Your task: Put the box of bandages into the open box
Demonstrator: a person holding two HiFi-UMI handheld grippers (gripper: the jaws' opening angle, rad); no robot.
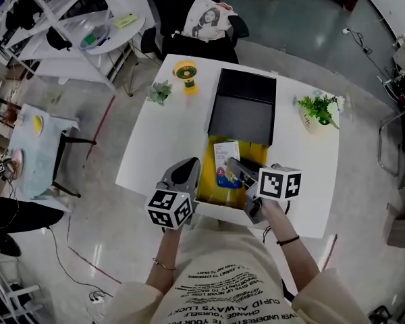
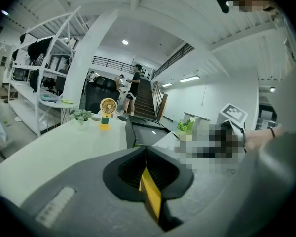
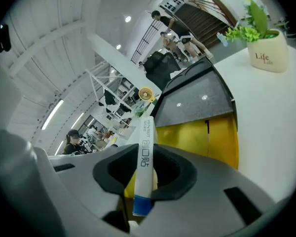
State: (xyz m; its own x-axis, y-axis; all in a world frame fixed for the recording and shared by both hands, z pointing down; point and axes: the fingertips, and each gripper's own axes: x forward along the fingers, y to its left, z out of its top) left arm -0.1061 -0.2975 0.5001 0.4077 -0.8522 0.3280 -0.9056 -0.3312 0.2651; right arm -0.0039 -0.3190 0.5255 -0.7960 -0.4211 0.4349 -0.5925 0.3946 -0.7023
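Observation:
The open box [image 1: 209, 184] stands near the front edge of the white table [image 1: 155, 147], yellow inside, with its black lid [image 1: 244, 105] lying back behind it. The white and blue box of bandages [image 1: 227, 159] hangs upright over the yellow inside, and my right gripper [image 1: 235, 167] is shut on it. The right gripper view has it edge-on between the jaws [image 3: 146, 154], with the yellow inside [image 3: 209, 137] beyond. My left gripper [image 1: 191, 167] is at the box's left wall. Its jaws are shut on that thin yellow wall [image 2: 151, 196] in the left gripper view.
A yellow desk fan [image 1: 185, 75] and a small plant [image 1: 159, 92] stand at the table's far left. A potted plant in a white pot [image 1: 317, 110] stands at the far right. A chair with a printed bag [image 1: 206, 20] is behind the table.

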